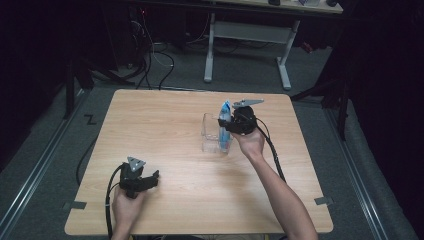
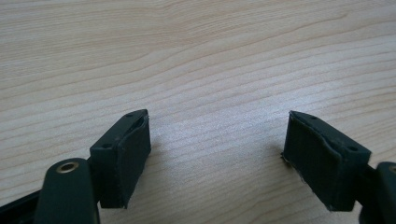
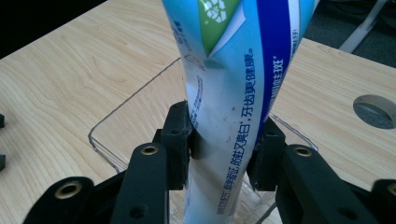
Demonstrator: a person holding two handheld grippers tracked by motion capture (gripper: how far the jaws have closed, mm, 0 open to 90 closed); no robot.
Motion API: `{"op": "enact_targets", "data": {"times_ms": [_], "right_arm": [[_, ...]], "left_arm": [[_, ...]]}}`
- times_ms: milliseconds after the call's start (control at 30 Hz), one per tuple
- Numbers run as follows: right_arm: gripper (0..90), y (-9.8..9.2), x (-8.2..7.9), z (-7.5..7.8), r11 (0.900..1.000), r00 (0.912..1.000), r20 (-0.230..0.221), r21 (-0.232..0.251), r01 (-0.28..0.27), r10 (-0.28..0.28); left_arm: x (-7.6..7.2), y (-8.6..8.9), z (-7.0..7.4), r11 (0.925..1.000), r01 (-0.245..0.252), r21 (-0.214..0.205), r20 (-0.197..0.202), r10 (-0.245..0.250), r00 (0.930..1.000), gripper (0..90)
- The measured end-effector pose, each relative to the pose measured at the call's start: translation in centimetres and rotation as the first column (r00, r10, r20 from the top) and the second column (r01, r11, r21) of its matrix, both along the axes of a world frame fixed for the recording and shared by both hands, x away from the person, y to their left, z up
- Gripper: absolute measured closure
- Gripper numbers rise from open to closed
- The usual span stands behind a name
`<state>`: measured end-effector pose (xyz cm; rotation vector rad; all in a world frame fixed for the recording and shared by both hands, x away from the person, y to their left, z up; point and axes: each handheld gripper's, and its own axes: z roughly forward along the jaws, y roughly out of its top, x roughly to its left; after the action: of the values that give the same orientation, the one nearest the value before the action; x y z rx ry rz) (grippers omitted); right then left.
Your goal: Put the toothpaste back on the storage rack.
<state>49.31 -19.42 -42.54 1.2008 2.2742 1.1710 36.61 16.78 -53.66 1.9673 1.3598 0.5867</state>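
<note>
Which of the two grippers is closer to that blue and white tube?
The right gripper: its jaws flank the tube over the clear box. The left gripper is far away.

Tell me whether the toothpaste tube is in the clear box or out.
In: the toothpaste tube stands upright, lower end inside the clear box.

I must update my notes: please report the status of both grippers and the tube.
Left gripper open, resting on table. Right gripper shut on tube, upright in clear box. Nothing in the way.
</note>
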Motion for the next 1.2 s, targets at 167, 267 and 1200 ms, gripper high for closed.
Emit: {"op": "enact_targets", "data": {"times_ms": [167, 267, 1200], "right_arm": [[64.0, -0.2, -0.1, 0.0, 0.9999, 0.9999, 0.014, -0.011, 0.011, -0.011], [62.5, -0.5, -0.1, 0.1, 0.9989, 0.9991, 0.026, -0.030, 0.035, -0.034], [52.2, -1.6, -0.9, 0.3, 0.9944, 0.9961, 0.055, -0.077, 0.073, -0.069]], "left_arm": [[0.0, 0.0, 0.0, 1.0000, 0.000, 0.000, 0.000, 0.000, 1.0000, 23.2], [0.0, 0.0, 0.0, 1.0000, 0.000, 0.000, 0.000, 0.000, 1.0000, 23.2], [0.0, 0.0, 0.0, 1.0000, 0.000, 0.000, 0.000, 0.000, 1.0000, 23.2]]}}
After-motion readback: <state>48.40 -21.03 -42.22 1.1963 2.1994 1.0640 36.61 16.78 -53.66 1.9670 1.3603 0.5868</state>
